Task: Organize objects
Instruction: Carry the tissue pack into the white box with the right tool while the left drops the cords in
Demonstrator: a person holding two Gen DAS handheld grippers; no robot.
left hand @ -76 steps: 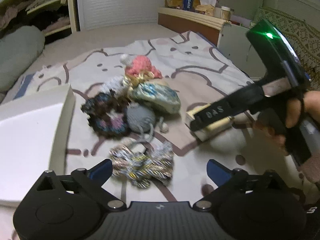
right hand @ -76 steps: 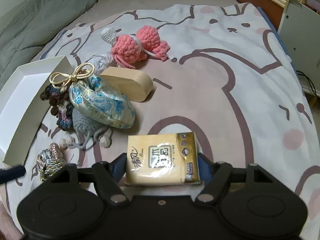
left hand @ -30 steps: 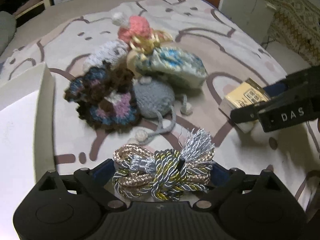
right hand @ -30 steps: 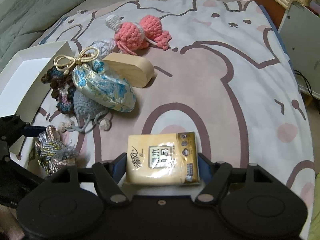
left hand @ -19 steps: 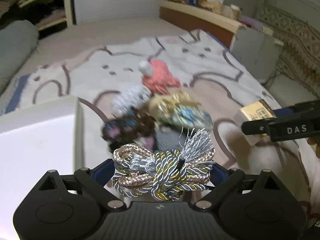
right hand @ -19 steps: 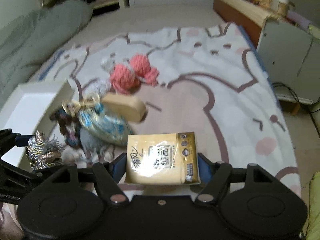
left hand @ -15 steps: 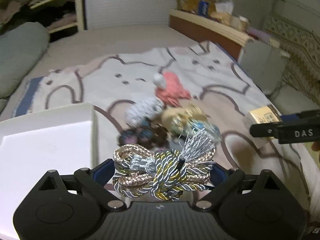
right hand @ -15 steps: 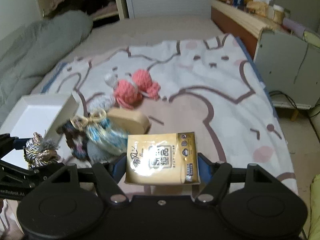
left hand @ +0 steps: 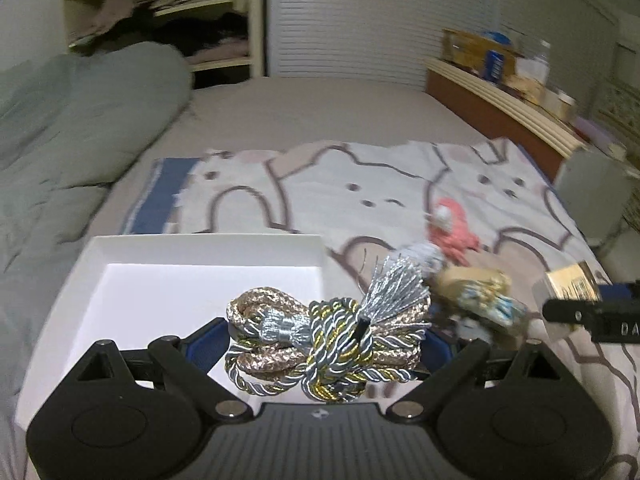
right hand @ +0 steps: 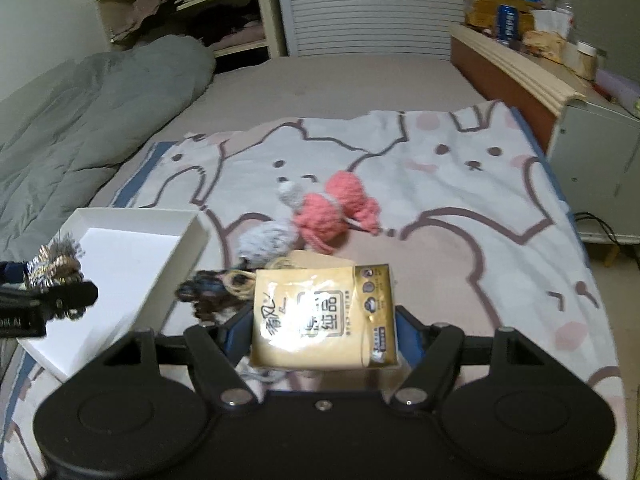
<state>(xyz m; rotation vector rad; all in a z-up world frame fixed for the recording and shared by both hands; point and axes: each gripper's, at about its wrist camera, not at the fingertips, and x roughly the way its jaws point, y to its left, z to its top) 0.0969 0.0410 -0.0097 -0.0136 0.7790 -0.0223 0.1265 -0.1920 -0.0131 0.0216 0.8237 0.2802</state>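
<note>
Nearest the left-wrist lens, the left gripper (left hand: 324, 344) is clamped on a coiled bundle of gold, silver and grey braided cord with a silver tassel (left hand: 320, 340), carried clear of the bedding above the near right corner of the shallow white cardboard box (left hand: 120, 256) — a position that suggests the bundle is about to be dropped inside. That box is the only container in sight; its white floor shows nothing in it. To the right of the box, the right gripper (right hand: 324, 328) pinches a flat gold-coloured pack of tissues (right hand: 324, 316) by its two sides, also lifted off the cover, presumably awaiting its turn. Beyond the box's right wall the remaining items lie clustered on the rabbit-print bed cover (right hand: 480, 216): a dark crocheted piece (right hand: 208, 292), a grey crocheted ball (right hand: 266, 240), and — farthest — a pink crocheted toy (right hand: 336, 208). Past the box's far edge lies a grey quilt (right hand: 100, 96).
</note>
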